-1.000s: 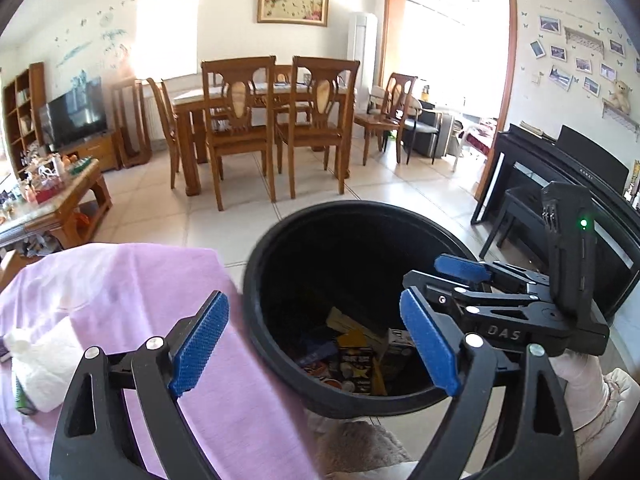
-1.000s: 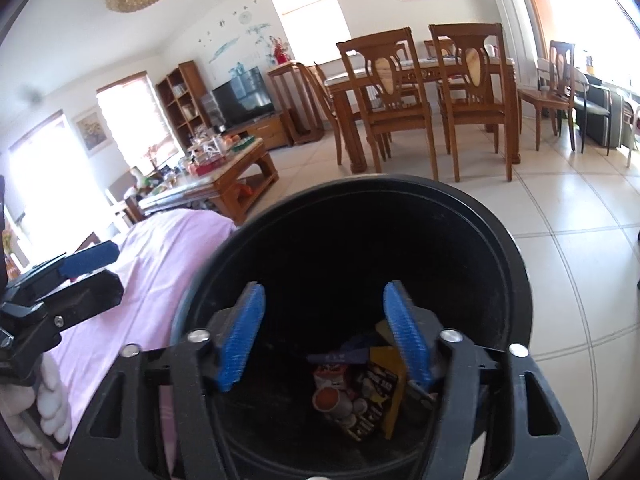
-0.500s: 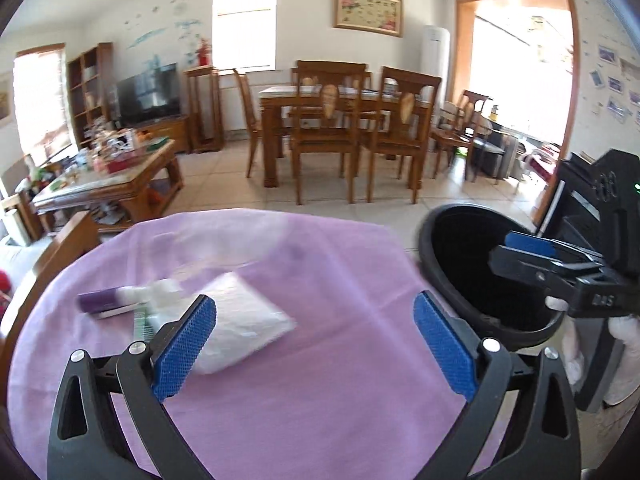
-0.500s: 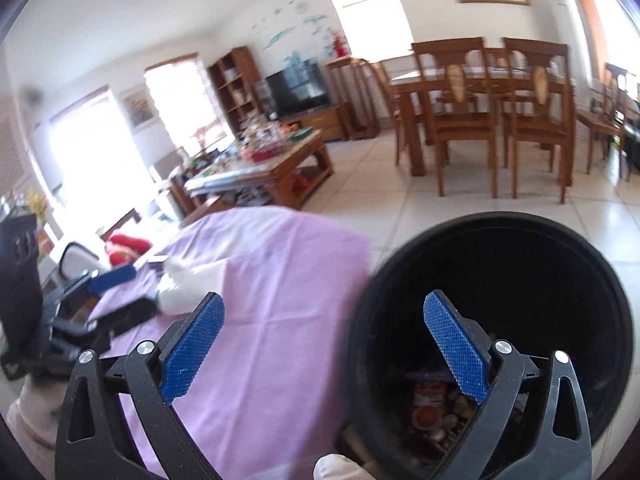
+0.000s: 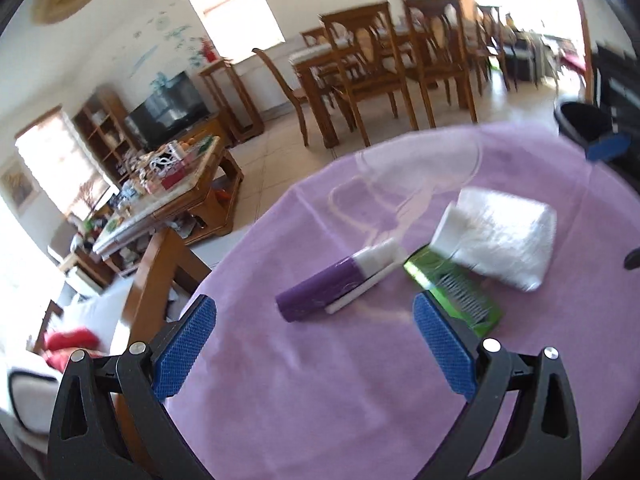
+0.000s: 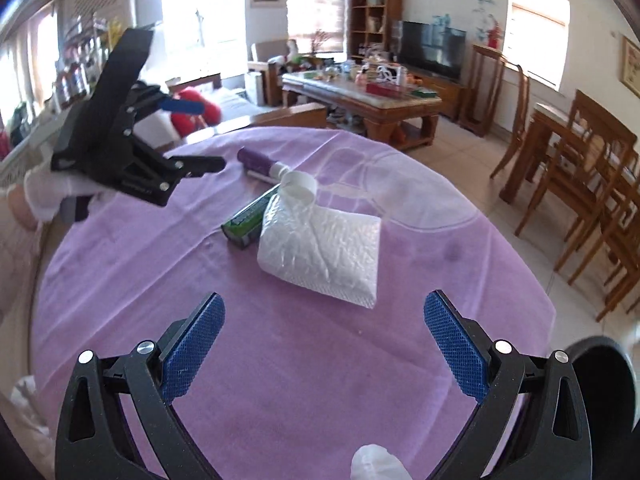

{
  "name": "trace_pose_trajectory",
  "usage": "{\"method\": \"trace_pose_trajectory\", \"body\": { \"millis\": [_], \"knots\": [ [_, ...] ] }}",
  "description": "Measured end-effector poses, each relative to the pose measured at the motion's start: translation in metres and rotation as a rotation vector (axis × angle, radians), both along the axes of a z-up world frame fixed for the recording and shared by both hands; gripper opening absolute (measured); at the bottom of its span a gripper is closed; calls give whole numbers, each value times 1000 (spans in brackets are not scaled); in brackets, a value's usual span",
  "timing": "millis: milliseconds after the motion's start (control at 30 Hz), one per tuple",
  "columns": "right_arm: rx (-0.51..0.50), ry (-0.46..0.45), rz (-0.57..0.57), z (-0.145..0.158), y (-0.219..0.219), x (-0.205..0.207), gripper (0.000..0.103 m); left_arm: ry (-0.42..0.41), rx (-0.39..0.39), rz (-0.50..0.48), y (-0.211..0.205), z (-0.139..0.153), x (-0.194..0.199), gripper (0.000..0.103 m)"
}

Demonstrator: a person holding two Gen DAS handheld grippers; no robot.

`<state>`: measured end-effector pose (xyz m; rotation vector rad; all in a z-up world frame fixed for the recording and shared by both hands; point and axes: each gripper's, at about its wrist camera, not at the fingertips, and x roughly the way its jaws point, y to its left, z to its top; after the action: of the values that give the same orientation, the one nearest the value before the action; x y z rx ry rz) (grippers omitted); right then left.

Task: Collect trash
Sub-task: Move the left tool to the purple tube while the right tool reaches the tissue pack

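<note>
Left gripper (image 5: pixel 314 344) gapes wide, empty, above the purple cloth (image 5: pixel 320 400); purple tube (image 5: pixel 320 292) lies just ahead, green box (image 5: pixel 460 296) and white tissue pack (image 5: pixel 500 236) rightward. Only the right view shows the left gripper from outside. No legible writing. Right gripper (image 6: pixel 322 340), wide apart and empty, faces the pack; black bin (image 6: pixel 600 392) at right edge.

Bright daylight pours through the windows (image 6: pixel 192 20) — they blow out to white glare. The left view is motion-blurred; both bend strongly at dark, rounded edges.
</note>
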<state>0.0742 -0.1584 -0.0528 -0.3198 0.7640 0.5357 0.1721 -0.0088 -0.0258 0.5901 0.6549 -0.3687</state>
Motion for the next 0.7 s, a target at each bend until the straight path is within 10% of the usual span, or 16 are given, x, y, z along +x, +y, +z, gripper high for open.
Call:
{"method": "trace_pose_trajectory", "body": {
  "millis": [500, 700],
  "knots": [
    [-128, 97, 104, -37, 54, 69, 97, 87, 154, -236, -10, -36, 44, 96],
    [-51, 130, 77, -38, 42, 79, 83, 201, -15, -256, -4, -38, 50, 58]
  ]
}}
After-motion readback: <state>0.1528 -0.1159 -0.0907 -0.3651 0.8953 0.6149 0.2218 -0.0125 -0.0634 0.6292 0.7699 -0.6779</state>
